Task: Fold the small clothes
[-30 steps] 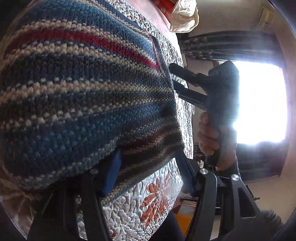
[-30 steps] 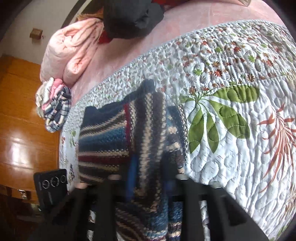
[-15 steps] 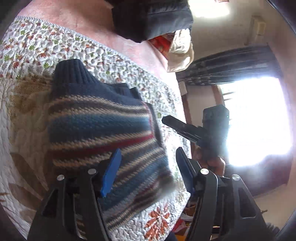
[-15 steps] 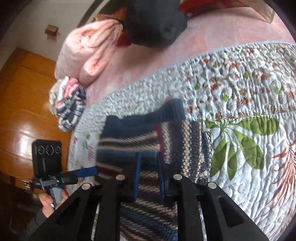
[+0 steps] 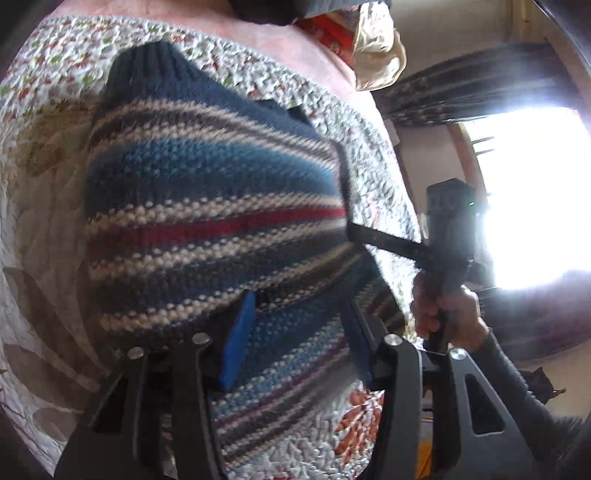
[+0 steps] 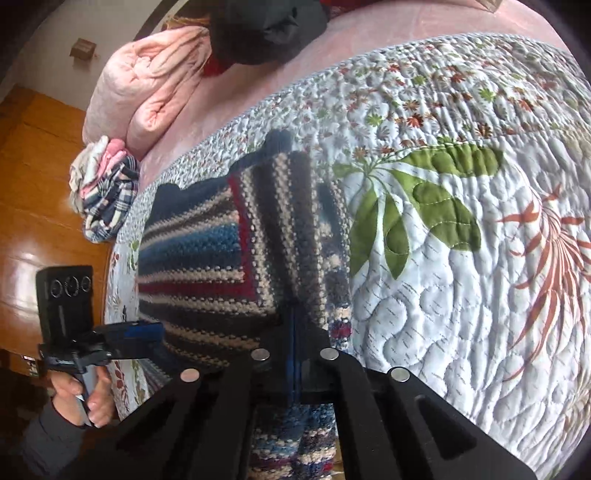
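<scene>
Near one edge of the quilt (image 6: 461,288): striped sweater (image 6: 221,258), lying flat, partly folded, one side turned over the body. Left gripper (image 5: 299,325): fingers spread wide, straddling the sweater's lower part, gripping nothing. Right gripper (image 6: 293,332): fingers pressed together, pinching the sweater's side edge. Past the quilt's far edge: pink duvet (image 6: 147,85), plaid clothes bundle (image 6: 107,199), dark garment (image 6: 266,26).

one striped sweater (image 5: 214,206), two hand-held grippers (image 5: 295,354) (image 6: 295,339), one quilt (image 6: 461,295)
</scene>
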